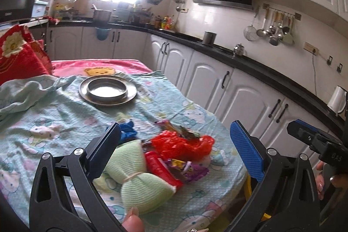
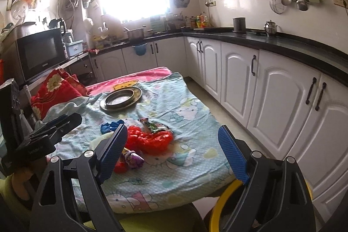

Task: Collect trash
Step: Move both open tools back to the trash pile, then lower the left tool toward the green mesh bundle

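Observation:
Trash lies in a pile on the cloth-covered table (image 1: pixel 54 114): a crumpled red plastic bag (image 1: pixel 182 145), a red packet (image 1: pixel 161 169), a purple wrapper (image 1: pixel 189 169), a colourful wrapper (image 1: pixel 182 129), a blue scrap (image 1: pixel 128 131) and a pale green foam net (image 1: pixel 139 175). My left gripper (image 1: pixel 176 149) is open and empty, held just above the pile. My right gripper (image 2: pixel 174 149) is open and empty, above the table's near edge, with the red bag (image 2: pixel 150 140) and purple wrapper (image 2: pixel 132 158) by its left finger. The right gripper also shows in the left wrist view (image 1: pixel 313 138).
A metal plate with a bowl (image 1: pixel 107 89) sits at the table's far side. Red cushions (image 1: pixel 17 53) lie at the far left. A yellow-rimmed bin (image 2: pixel 219 206) stands below the table's near right corner. White cabinets (image 2: pixel 271 90) run along the right.

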